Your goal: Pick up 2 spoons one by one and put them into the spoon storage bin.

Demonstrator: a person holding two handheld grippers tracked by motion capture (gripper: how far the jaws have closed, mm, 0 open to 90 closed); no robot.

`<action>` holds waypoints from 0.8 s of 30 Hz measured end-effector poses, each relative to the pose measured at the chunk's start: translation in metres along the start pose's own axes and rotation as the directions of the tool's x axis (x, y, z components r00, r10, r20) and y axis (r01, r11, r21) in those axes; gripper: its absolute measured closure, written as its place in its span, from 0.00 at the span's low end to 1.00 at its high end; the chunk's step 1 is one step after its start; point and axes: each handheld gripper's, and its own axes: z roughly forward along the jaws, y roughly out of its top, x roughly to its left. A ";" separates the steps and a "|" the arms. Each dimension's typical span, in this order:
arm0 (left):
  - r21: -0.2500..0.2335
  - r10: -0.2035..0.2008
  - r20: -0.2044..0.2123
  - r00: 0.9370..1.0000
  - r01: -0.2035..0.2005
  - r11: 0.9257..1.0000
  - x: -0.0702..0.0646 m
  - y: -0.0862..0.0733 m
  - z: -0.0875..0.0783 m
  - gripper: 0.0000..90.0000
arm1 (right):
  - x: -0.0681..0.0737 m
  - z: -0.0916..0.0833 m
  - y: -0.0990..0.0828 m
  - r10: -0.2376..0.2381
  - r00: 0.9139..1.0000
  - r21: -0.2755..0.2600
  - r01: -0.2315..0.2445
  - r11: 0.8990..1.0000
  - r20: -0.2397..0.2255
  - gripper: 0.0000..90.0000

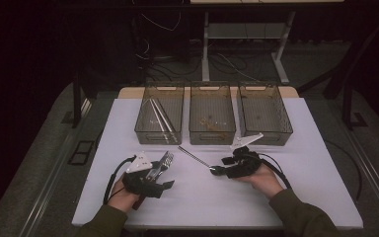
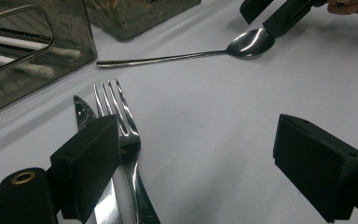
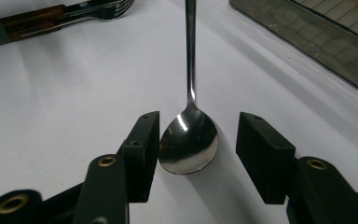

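The right hand-held gripper (image 3: 193,154) straddles the bowl of a spoon (image 3: 189,140) lying on the white counter (image 1: 286,148), jaws apart; the left hand-held gripper (image 2: 205,163) stands open over a fork (image 2: 126,140) and knife (image 2: 81,112).

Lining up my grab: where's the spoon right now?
High view: the spoon lies mid-table before the middle bin, right of the fork. Its bowl sits between the right tool's open jaws.

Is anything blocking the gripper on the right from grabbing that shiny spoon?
Nothing visible does. The shiny metal spoon lies on the white table, its bowl already between the open jaws of the right gripper. One jaw sits right beside the bowl; the other stands apart. The silver fork lies well off beside the left gripper.
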 end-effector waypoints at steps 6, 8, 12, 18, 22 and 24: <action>-0.002 -0.002 -0.001 1.000 0.002 1.000 0.000 0.000 0.000 0.14 | 0.002 0.007 0.000 -0.003 1.000 0.009 0.003 1.000 0.005 0.56; -0.001 -0.001 -0.001 1.000 0.001 1.000 0.000 0.000 0.000 0.14 | 0.003 0.008 -0.001 -0.004 1.000 0.013 0.004 1.000 0.004 0.56; -0.001 -0.002 0.000 1.000 0.002 1.000 0.000 0.000 0.000 0.15 | 0.004 0.009 -0.001 -0.009 1.000 0.013 0.008 1.000 0.009 0.56; -0.003 -0.001 -0.001 1.000 0.001 1.000 0.000 0.000 -0.001 0.14 | 0.005 0.012 -0.001 -0.011 1.000 0.020 0.010 1.000 0.022 0.57; -0.004 -0.001 -0.001 1.000 0.001 1.000 0.000 0.000 -0.001 0.14 | 0.007 0.015 -0.002 -0.031 0.999 0.030 0.030 0.999 0.032 0.58; -0.005 -0.002 -0.001 1.000 0.002 1.000 0.000 0.000 -0.001 0.14 | 0.009 0.016 -0.003 -0.038 0.999 0.040 0.036 0.999 0.033 0.58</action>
